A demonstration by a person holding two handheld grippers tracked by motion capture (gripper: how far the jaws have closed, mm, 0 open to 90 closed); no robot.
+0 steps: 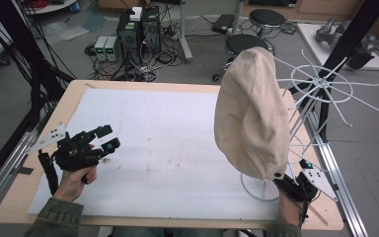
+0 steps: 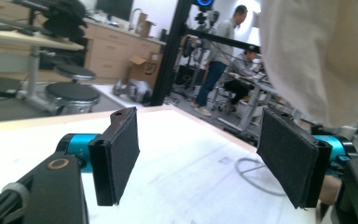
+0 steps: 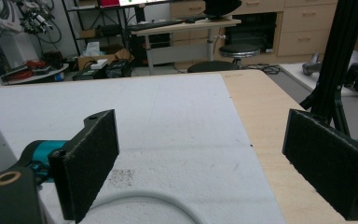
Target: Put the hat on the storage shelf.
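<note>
- The cream canvas hat [image 1: 249,116] hangs on the white wire rack [image 1: 321,84] at about four o'clock on the table, its crown turned toward the left and its lower edge low over the rack's round wire base ring [image 1: 256,190].
- In the left gripper view the same cream canvas hat [image 2: 321,56] fills the two o'clock corner, above and beyond the far jaw.
- The right gripper [image 1: 296,185] sits at five o'clock on the table, just beside the hat's lower edge and the rack's foot; the person's right hand [image 1: 290,210] grips it from below.
- In the right gripper view, the right gripper [image 3: 214,168] has its jaws spread wide with nothing between them, and a curve of the white base ring [image 3: 144,198] lies on the foam just ahead.
- The left gripper [image 1: 106,138] hovers at eight o'clock over the white foam mat [image 1: 168,128], well apart from the hat, held by the person's left hand [image 1: 76,180].
- In the left gripper view, the left gripper [image 2: 198,158] stands wide apart and empty, pointing across the mat toward the rack.
- The mat covers most of the pale wooden table [image 1: 17,197].
</note>
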